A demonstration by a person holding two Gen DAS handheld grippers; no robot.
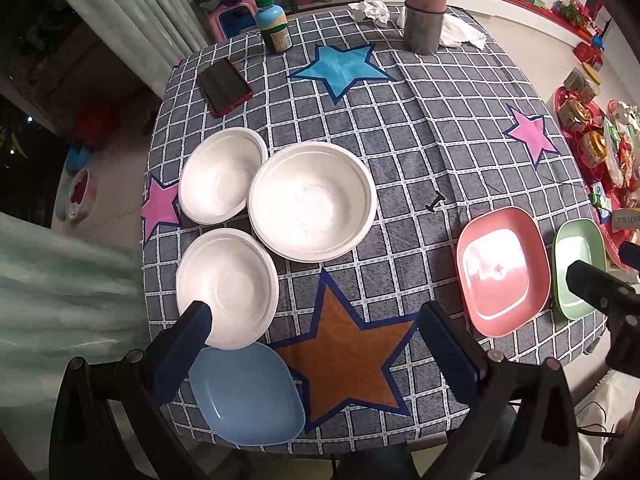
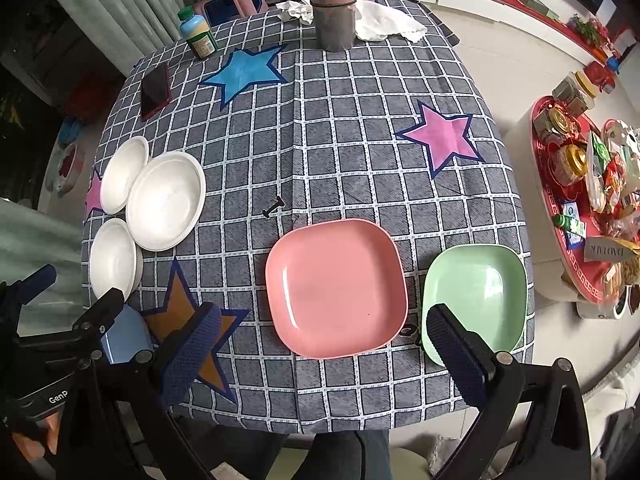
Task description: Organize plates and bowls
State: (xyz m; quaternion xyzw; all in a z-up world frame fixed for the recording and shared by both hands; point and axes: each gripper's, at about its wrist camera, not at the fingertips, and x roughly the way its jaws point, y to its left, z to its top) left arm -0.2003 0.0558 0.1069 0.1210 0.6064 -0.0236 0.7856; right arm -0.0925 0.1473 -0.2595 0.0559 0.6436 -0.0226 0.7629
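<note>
Both grippers hover empty with jaws apart above a checked-cloth bench [image 2: 360,128], left gripper [image 1: 316,344] near three white bowls [image 1: 312,200] and a blue plate [image 1: 246,394], right gripper [image 2: 324,344] over pink plate [image 2: 336,288] beside green plate [image 2: 476,300], nothing stacked yet.

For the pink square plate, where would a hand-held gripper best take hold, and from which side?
Grip the raised rim of the pink plate at its near edge, coming in low from the person's side. The plate lies flat on the tablecloth with a shallow upturned rim, so only the edge offers purchase. The right hand-held gripper is open and nearest; the green plate crowds the right side.
</note>
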